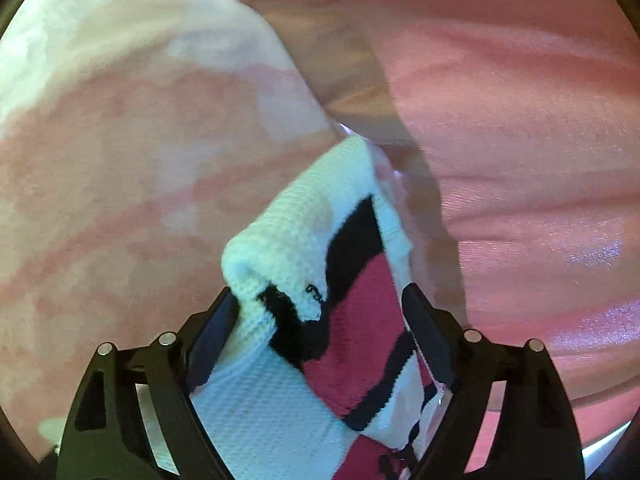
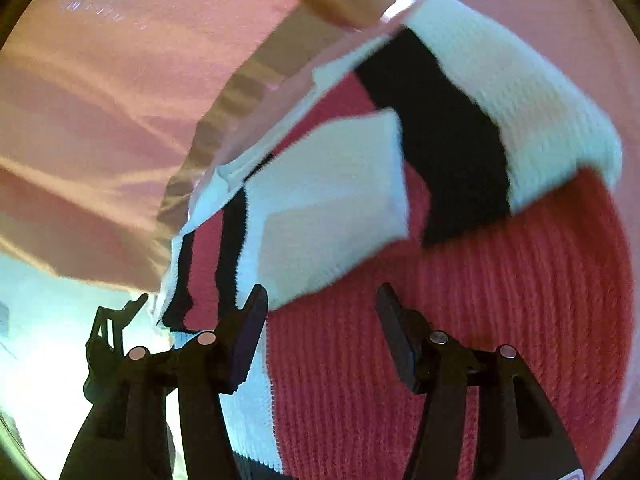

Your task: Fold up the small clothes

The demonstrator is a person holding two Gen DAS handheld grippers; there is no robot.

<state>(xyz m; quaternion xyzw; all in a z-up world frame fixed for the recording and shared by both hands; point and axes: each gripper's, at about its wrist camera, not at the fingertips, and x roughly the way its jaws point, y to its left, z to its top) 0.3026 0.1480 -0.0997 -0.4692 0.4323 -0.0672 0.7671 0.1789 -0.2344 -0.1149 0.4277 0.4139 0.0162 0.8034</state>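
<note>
A: While both cameras are blurred, the knitted garment of white, black and crimson blocks [image 1: 352, 320] fills the middle of each view. Can you read its pattern?

B: Yes. It is a chunky ribbed knit. From the left wrist I see a white waffle-textured part low down, a crimson panel edged by black bands, and a white corner folded over at the top of the cloth.

A: And from the right wrist?

B: The same knitted garment [image 2: 460, 340] shows a wide crimson ribbed field, a broad black stripe above it, a white band past that, and a white square flap lying over the crimson.

A: Where does it lie?

B: On pink fabric. Left of the garment, in the left wrist view, is a pale pink-and-white mottled cloth [image 1: 120, 140]; right of it a smooth pink sheet [image 1: 520, 140], with a tan strip between the two.

A: How do the grippers stand?

B: The left gripper [image 1: 320, 324] is spread wide, the garment running up between its black fingers; the cloth brushes both, but I see no squeeze. The right gripper [image 2: 320, 320] is also parted, over the crimson knit, its pads not pressing on it.
</note>
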